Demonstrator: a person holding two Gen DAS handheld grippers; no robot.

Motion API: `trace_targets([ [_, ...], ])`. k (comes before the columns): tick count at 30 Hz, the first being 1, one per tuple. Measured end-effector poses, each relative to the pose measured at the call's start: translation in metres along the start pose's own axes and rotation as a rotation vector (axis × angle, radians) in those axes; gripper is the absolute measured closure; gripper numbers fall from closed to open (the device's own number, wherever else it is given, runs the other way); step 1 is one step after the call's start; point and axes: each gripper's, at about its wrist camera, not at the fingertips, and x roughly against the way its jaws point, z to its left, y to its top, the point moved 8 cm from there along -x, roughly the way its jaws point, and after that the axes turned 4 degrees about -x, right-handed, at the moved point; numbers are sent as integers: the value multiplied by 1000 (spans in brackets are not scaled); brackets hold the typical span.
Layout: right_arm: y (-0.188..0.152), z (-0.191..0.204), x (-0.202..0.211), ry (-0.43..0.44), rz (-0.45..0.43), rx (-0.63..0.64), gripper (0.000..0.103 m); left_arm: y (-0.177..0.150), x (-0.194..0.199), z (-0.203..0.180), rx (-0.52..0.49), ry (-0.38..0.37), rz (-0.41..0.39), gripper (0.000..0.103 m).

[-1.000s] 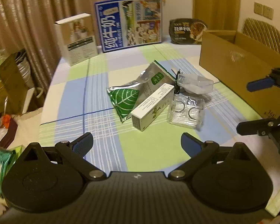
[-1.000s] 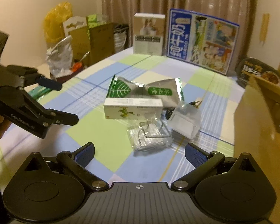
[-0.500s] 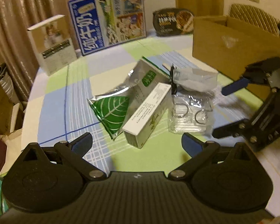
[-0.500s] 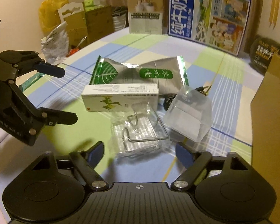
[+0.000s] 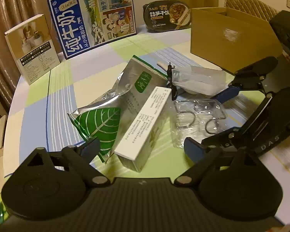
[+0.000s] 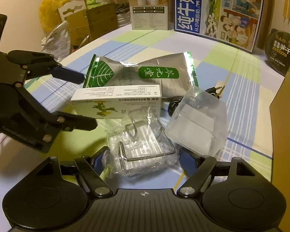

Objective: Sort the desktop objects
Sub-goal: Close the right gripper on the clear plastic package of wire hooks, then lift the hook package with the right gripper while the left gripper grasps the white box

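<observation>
1. Closing over the heap, the left gripper (image 5: 142, 147) has its jaws spread on either side of the white carton (image 5: 145, 127), pads not touching it.
2. Right gripper (image 6: 143, 159): jaws closing around the clear packet of wire hooks (image 6: 141, 145); contact with the pads cannot be told.
3. Carton lies across the silver leaf-print pouch (image 5: 114, 104) on the checked tablecloth (image 5: 48, 104).
4. A clear plastic bag (image 6: 200, 123) lies just beside the packet, with the cardboard box (image 5: 232, 40) beyond.
</observation>
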Motion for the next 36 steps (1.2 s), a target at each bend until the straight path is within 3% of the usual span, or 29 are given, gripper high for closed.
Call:
trace_targets([
  [5, 0, -4, 3, -9, -11, -23, 45, -1, -8, 3, 18, -15, 10, 38],
  [10, -5, -1, 11, -14, 0, -49, 47, -1, -5, 3, 40, -7, 11, 72],
  [16, -29, 4, 40, -77, 32, -136, 47, -8, 11, -12, 115, -39, 62, 81],
  [23, -77, 11, 88, -151, 32, -261, 47, -28, 43, -51, 170, -52, 116, 82],
  [30, -95, 21, 117, -174, -46, -222, 43, -53, 81, -99, 183, -49, 102, 80],
  [33, -100, 24, 122, -162, -57, -191, 35, -58, 87, -106, 184, -12, 90, 62],
  [36, -106, 29, 123, -148, -51, -153, 22, -57, 86, -103, 197, 3, 85, 56],
])
